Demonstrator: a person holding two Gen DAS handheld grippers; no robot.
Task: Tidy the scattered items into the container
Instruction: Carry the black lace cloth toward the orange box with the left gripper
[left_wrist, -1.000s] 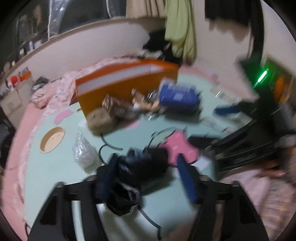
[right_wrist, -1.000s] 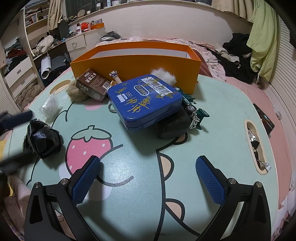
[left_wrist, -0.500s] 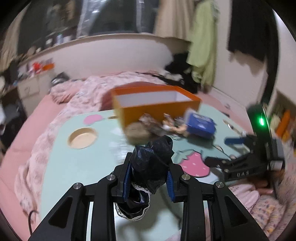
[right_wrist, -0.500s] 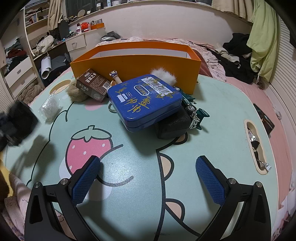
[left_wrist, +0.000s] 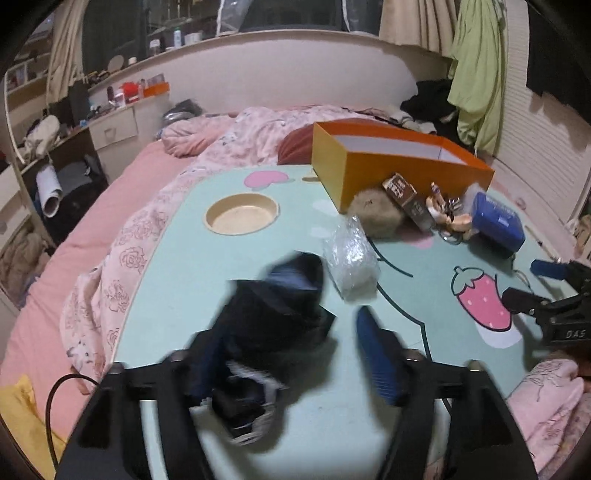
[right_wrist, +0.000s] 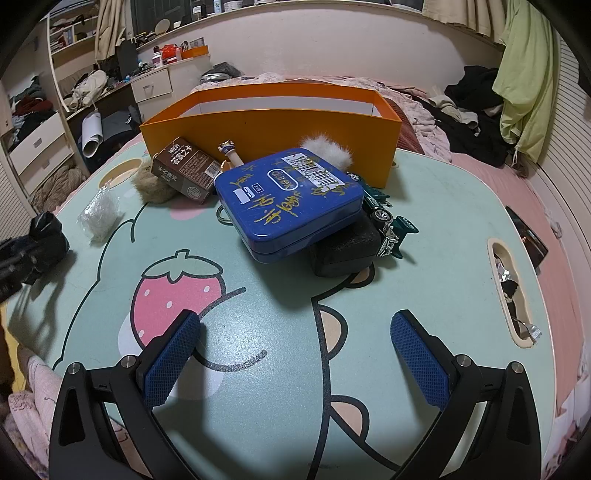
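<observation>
An orange box (right_wrist: 266, 114) stands at the far side of the mint table (right_wrist: 424, 229). In front of it lie a blue tin (right_wrist: 288, 203), a brown carton (right_wrist: 184, 168), a tan fur ball (right_wrist: 151, 186), a white fur puff (right_wrist: 325, 149), a green toy car (right_wrist: 388, 225) and a clear plastic bag (right_wrist: 99, 214). In the left wrist view my left gripper (left_wrist: 291, 354) is open, with a blurred black bag (left_wrist: 273, 325) between its fingers against the left one. The orange box (left_wrist: 388, 162) is beyond it. My right gripper (right_wrist: 299, 360) is open and empty above the table.
A round wooden recess (left_wrist: 242, 218) is sunk into the table's left part, and a slot (right_wrist: 511, 291) with foil scraps at its right. A pink quilt (left_wrist: 122, 266) lies along the left edge. Cluttered shelves and clothes surround the bed.
My left gripper was shut on the black bag and raised half a second ago; now its fingers have opened and the bag sits lower, blurred, near the clear bag. The right gripper has not moved.
</observation>
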